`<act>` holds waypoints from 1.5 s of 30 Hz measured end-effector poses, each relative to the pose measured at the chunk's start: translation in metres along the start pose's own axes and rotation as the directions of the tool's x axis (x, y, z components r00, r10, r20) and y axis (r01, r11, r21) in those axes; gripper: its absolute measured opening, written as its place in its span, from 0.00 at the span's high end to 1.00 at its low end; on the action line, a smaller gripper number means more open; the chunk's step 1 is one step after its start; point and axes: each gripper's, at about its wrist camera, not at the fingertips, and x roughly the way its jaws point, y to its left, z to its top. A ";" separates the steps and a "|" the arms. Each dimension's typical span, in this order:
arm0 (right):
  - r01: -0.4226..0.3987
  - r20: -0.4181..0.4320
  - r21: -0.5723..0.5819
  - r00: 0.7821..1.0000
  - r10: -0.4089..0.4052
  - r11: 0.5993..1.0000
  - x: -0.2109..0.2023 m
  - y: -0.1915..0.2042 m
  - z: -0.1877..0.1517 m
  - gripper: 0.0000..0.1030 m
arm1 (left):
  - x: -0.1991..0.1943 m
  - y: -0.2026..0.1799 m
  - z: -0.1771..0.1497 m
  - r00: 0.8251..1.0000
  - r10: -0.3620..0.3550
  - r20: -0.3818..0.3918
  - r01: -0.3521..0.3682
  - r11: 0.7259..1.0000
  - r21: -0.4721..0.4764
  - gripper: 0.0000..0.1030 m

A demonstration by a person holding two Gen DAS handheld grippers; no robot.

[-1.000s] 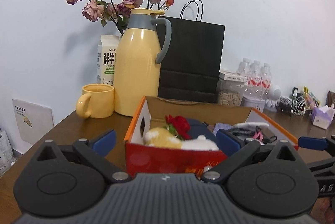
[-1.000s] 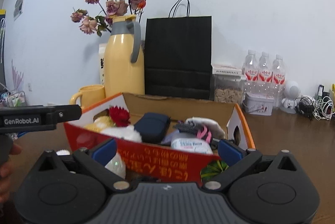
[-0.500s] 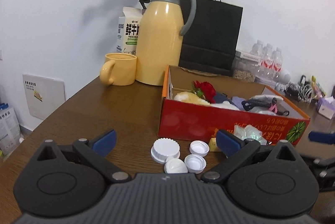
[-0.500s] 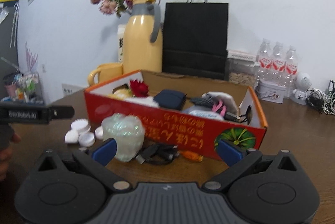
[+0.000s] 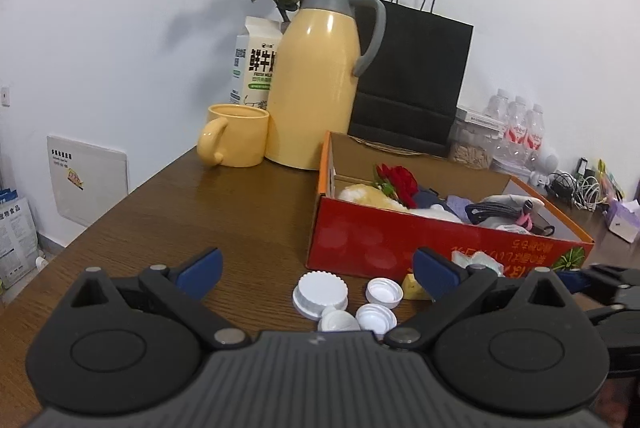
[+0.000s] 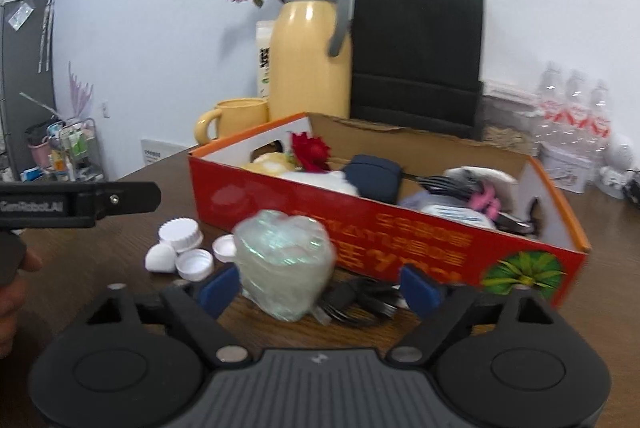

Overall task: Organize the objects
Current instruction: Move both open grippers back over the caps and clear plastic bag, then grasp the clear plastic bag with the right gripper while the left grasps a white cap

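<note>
A red cardboard box [image 5: 360, 248] [image 6: 400, 228] holds a red rose, a yellow plush, a dark pouch and other items. Several white bottle caps [image 5: 320, 294] [image 6: 180, 248] lie on the wooden table in front of it. A clear iridescent heart-shaped object [image 6: 284, 264] and a black cable [image 6: 360, 302] lie by the box front. My left gripper [image 5: 316, 274] is open above the caps. My right gripper [image 6: 320, 288] is open, the heart-shaped object between its fingers.
A yellow thermos [image 5: 316, 80], yellow mug [image 5: 236, 134], milk carton [image 5: 256, 56], dried roses and a black paper bag [image 5: 412, 76] stand behind the box. Water bottles [image 5: 516, 128] and cables sit at the far right. The table's left edge [image 5: 100, 220] is near.
Both grippers have pulled back and tilted down from the box; the caps, the heart-shaped object and the cable have come into view. Both stayed open.
</note>
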 end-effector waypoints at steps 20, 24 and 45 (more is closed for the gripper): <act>-0.034 0.065 -0.026 0.997 0.035 0.999 -0.001 0.018 0.002 0.63 | 0.018 0.002 -0.003 0.995 0.052 -0.080 -0.052 0.999 0.003 0.00; -0.001 0.129 -0.033 0.992 0.005 0.999 -0.020 0.016 0.001 0.63 | 0.027 0.003 -0.004 0.989 0.083 -0.125 -0.083 0.997 0.010 0.00; 0.113 0.185 0.055 0.975 -0.122 0.992 -0.052 -0.019 -0.012 0.62 | 0.068 -0.005 -0.004 0.964 0.140 -0.227 -0.128 0.989 0.067 0.24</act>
